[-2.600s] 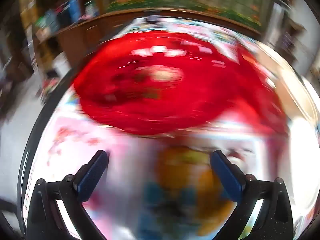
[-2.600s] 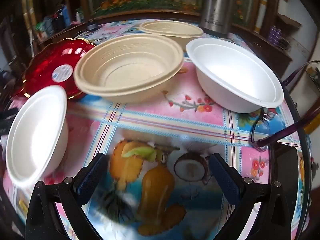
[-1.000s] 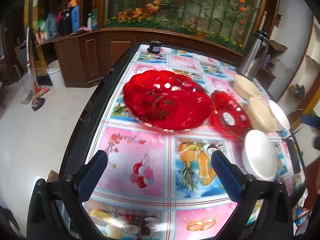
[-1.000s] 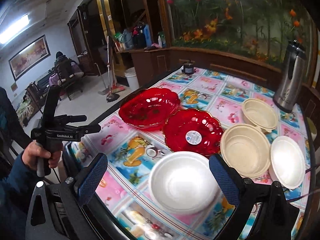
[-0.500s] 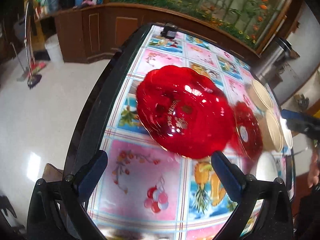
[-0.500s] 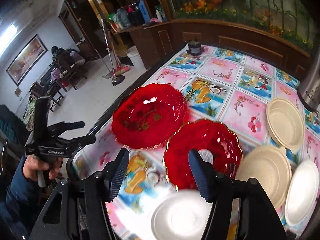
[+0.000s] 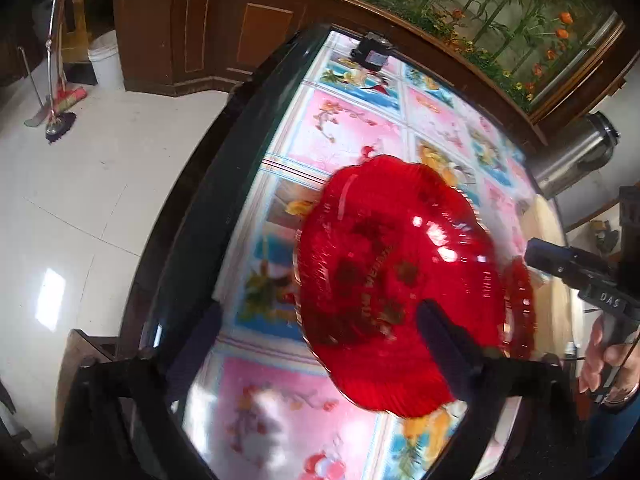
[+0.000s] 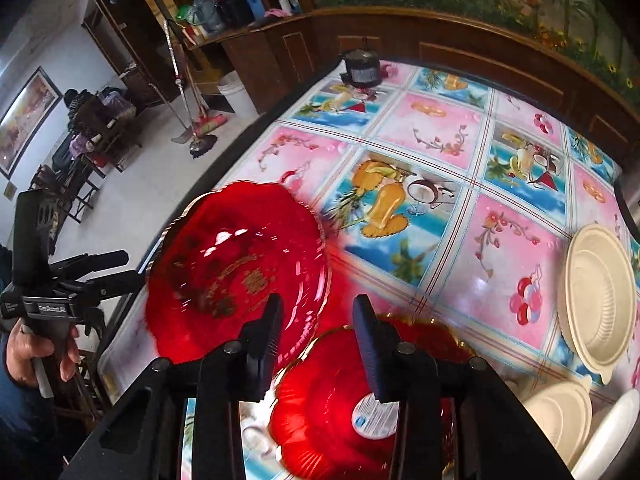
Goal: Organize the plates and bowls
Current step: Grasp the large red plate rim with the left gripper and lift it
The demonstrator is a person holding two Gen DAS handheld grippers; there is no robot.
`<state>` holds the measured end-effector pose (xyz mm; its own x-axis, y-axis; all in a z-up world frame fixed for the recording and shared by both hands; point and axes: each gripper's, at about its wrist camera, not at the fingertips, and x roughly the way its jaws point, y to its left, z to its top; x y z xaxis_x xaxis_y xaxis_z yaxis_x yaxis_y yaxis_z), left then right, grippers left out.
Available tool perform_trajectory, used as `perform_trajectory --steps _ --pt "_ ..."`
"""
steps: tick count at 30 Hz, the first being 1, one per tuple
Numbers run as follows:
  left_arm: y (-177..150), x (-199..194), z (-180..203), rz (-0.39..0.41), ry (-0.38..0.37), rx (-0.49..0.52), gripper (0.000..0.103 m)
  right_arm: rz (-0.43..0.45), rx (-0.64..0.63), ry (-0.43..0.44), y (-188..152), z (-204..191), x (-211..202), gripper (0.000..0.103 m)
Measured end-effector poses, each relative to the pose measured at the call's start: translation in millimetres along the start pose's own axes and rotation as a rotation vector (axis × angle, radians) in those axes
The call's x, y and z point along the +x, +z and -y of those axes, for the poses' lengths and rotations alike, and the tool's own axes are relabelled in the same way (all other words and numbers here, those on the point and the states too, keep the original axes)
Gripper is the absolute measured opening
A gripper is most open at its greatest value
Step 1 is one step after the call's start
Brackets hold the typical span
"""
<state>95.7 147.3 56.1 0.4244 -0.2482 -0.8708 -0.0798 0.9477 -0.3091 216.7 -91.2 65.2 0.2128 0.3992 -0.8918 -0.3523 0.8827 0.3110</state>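
Narrowed since before, empty right tongs [image 8: 316, 332] hover over small red plate [image 8: 332, 412]; left tongs [image 7: 316, 344] gape.

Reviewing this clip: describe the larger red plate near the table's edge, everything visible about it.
The larger red plate is translucent, glossy and plastic-looking, with a scalloped, gold-trimmed rim and gold characters at its centre. It lies flat and right side up on the fruit-print tablecloth, close to the table's dark edge. A smaller red plate sits close beside it; whether they touch is unclear. Neither gripper holds it.
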Motion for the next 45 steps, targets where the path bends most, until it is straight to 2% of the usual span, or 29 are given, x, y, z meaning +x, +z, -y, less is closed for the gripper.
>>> perform_trajectory --steps 1,3,5,8,10,11,12,13,14,17,21,29,37,45 --pt "0 3 1 -0.001 0.019 0.011 0.085 -0.004 0.003 0.0 2 2 4 0.039" --pt "0 8 2 -0.01 0.036 0.035 0.084 -0.016 0.019 0.004 5 8 14 0.039" --pt "-1 10 4 -0.006 0.015 0.05 0.084 -0.023 0.029 0.005 7 12 22 0.039" --pt "-3 13 14 0.001 0.059 0.112 0.084 -0.03 0.027 0.021 10 13 31 0.039" --pt "-6 17 19 -0.002 0.104 0.136 0.084 -0.041 0.03 0.002 10 12 39 0.039" --pt "-6 17 19 0.006 0.128 0.138 0.075 -0.05 0.038 0.003 10 13 42 0.033" --pt "-6 20 21 0.011 0.148 0.149 0.062 -0.063 0.048 0.017 8 13 48 0.022" --pt "-6 22 21 0.009 0.164 0.152 0.026 -0.07 0.051 0.018 8 13 51 0.018" --pt "-6 24 20 0.004 0.182 0.147 0.01 -0.072 0.057 0.015 7 12 53 0.016" --pt "-5 27 22 0.016 0.186 0.171 0.011 -0.059 0.059 0.021 7 4 54 0.008" --pt "-8 21 16 0.028 0.157 0.147 0.011 -0.032 0.053 -0.007 5 -3 48 0.008" --pt "-24 -14 6 0.064 0.126 0.128 0.011 0.003 0.048 0.057 -10 -20 23 0.008" --pt "-75 -57 -6 0.085 0.132 0.134 0.011 -0.002 0.048 0.167 -56 -52 -3 0.008" --pt "-128 -65 -24 0.049 0.127 0.096 0.011 -0.07 0.022 0.221 -111 -81 -4 0.008"
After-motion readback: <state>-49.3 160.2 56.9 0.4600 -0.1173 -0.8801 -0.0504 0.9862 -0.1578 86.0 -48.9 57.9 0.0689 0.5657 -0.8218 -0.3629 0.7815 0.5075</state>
